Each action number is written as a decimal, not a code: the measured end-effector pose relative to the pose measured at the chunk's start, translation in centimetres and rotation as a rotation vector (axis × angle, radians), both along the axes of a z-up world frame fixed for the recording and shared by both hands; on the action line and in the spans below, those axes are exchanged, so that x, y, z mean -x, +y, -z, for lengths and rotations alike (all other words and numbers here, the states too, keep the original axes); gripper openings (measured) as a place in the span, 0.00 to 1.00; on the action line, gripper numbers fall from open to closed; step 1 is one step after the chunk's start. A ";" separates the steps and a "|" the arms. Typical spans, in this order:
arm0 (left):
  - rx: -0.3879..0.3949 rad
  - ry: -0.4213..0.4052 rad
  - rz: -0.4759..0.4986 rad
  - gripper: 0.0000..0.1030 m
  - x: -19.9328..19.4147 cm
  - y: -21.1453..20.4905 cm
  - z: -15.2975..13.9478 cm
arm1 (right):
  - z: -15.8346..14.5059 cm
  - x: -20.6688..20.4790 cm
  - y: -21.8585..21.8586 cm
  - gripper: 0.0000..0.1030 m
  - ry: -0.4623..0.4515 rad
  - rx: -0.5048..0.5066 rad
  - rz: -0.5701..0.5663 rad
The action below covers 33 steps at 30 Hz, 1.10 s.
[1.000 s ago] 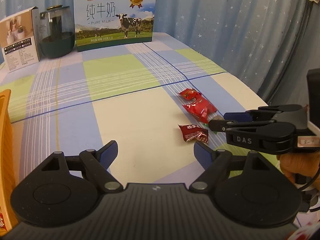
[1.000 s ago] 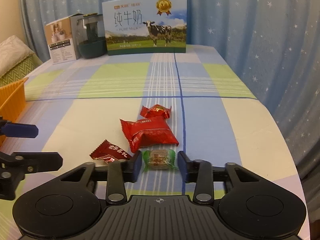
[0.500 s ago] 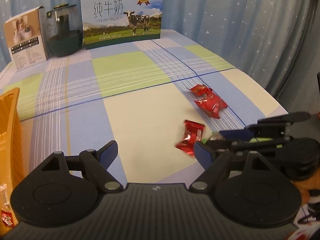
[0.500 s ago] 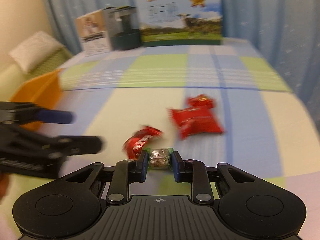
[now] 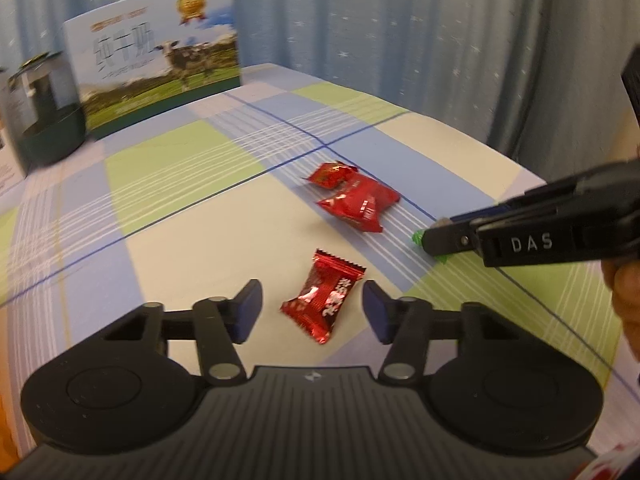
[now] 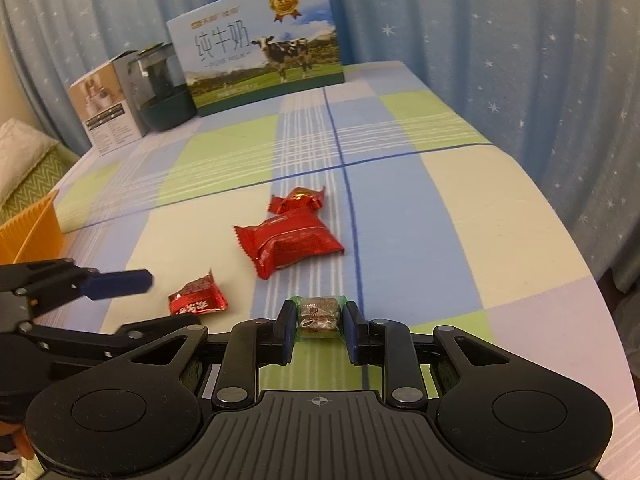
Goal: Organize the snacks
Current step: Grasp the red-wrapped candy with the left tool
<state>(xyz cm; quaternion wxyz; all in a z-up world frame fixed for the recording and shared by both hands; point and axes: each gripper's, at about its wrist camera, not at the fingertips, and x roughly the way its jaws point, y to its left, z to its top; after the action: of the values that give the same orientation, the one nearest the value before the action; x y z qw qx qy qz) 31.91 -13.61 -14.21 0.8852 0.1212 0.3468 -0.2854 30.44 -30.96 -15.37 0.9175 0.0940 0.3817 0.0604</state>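
Observation:
A small red candy (image 5: 324,300) lies on the checked tablecloth between the fingers of my left gripper (image 5: 311,295). The jaws are closing, and a gap shows on both sides of the wrapper. My right gripper (image 6: 319,312) is shut on a green-wrapped candy (image 6: 319,317), low over the cloth. In the left wrist view it reaches in from the right (image 5: 434,236) with a green wrapper tip (image 5: 417,237) sticking out. Farther back lie a large red packet (image 6: 288,242) and, touching it, a small red twisted candy (image 6: 298,200).
An orange basket (image 6: 36,228) stands at the left edge. A milk carton box (image 6: 260,64), a dark green appliance (image 6: 164,88) and a white box (image 6: 108,112) line the far end of the table. Blue curtains hang behind and to the right, where the table's edge curves away.
My right gripper has shut on the green candy. My left gripper has moved forward and down to straddle the small red candy, with its jaws narrower. That candy has shifted and turned.

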 end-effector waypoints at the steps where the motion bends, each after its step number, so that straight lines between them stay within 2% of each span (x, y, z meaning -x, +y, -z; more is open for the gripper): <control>1: -0.001 -0.001 0.007 0.42 -0.1 -0.1 0.2 | 0.0 0.0 0.1 0.25 0.001 0.000 0.000; 5: 0.003 0.016 0.007 0.32 -0.4 -0.4 0.7 | 0.1 0.0 0.4 0.25 0.001 -0.002 -0.006; 8: 0.003 0.016 0.015 0.30 -0.3 -0.4 0.6 | 0.2 -0.1 0.6 0.24 0.001 -0.002 -0.010; 15: -0.007 -0.002 0.018 0.30 -0.2 -0.9 0.6 | 0.1 -0.1 1.0 0.25 0.003 -0.006 -0.014; 19: -0.016 -0.018 0.017 0.36 -0.4 -1.1 0.7 | 0.1 -0.2 1.1 0.25 0.002 -0.006 -0.012; 25: -0.006 -0.021 0.042 0.35 -0.7 -1.6 0.9 | -0.1 -0.4 1.1 0.25 0.002 -0.009 -0.004; 27: 0.000 -0.016 0.041 0.29 -0.7 -1.7 1.0 | 0.0 -0.4 1.1 0.24 0.003 -0.009 -0.001; 28: 0.005 -0.010 0.041 0.22 -0.7 -1.7 0.9 | 0.0 -0.4 1.1 0.24 0.004 -0.010 0.001; 33: 0.014 0.031 -0.024 0.21 -0.4 -1.2 0.6 | -0.2 -0.4 1.0 0.24 -0.002 -0.017 0.005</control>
<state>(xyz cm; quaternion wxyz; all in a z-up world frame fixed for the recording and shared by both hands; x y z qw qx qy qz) 32.32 -14.84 -14.85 0.8839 0.1065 0.3601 -0.2788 30.87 -29.95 -15.21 0.9172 0.1028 0.3799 0.0618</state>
